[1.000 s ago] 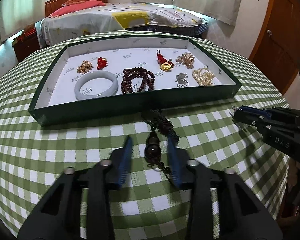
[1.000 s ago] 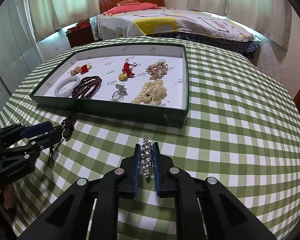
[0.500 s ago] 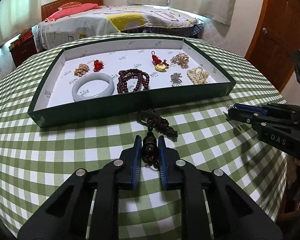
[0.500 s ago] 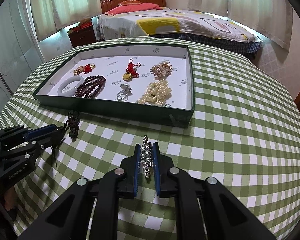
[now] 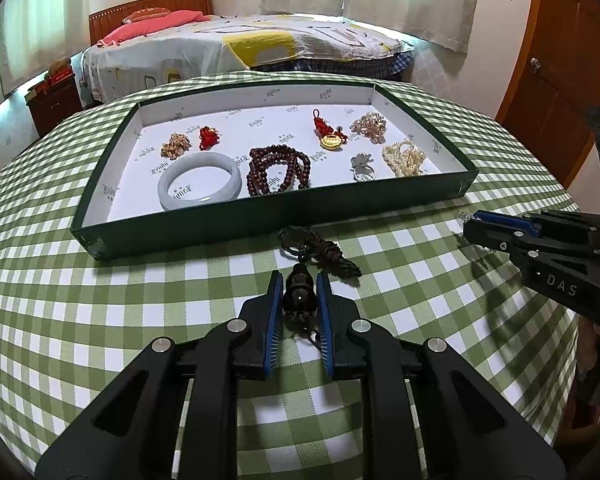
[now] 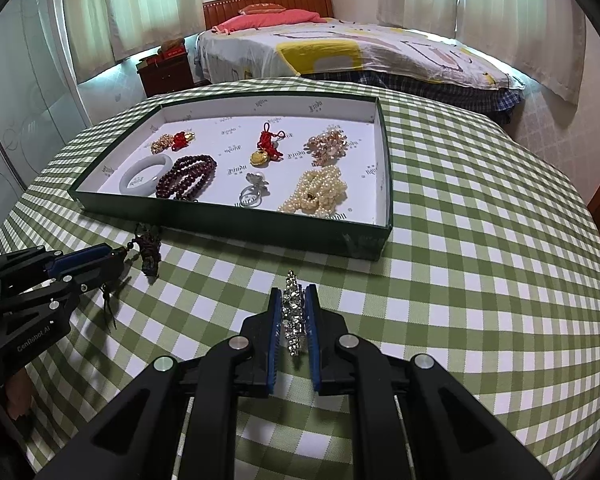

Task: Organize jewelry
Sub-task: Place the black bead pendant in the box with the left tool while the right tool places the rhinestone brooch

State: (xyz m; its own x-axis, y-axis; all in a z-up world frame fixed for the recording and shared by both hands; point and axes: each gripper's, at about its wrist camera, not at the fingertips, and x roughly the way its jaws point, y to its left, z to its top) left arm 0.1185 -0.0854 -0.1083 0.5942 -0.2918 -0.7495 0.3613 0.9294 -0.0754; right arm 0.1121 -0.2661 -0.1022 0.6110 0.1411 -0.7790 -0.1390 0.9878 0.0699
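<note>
**Between both claws: two ornaments being gripped in front of the tray**

Between the blue pads of the left claw, a dark bead pendant is sitting pinched: a glossy, rounded brown bead with a smaller bead above it and a knotted dark cord trailing ahead over the counter. Its long axis is running straight forward along the fingers, cord end pointing at the tray, tassel end hanging back toward the camera. A second ago this claw was standing wide around the bead; now its pads are pressing on both sides, and the pendant is looking raised slightly off the cloth.

The right claw is staying clamped on a rhinestone brooch, a narrow, sparkling, faceted silver bar. It is likewise lying lengthwise along the fingers, tip poking out toward the tray's near wall. Its hold is looking unchanged from the earlier frames.

Both pieces are just short of the shallow dark green tray, which is lined with printed white paper. Inside are lying a smooth pale jade bangle, a coiled string of dark red beads, a heap of cream pearls, a silver ring, a gold charm on a red knot, a pinkish cluster brooch and small gold and red pieces. The counter's cloth is woven green-and-white gingham; a bed is standing beyond.
</note>
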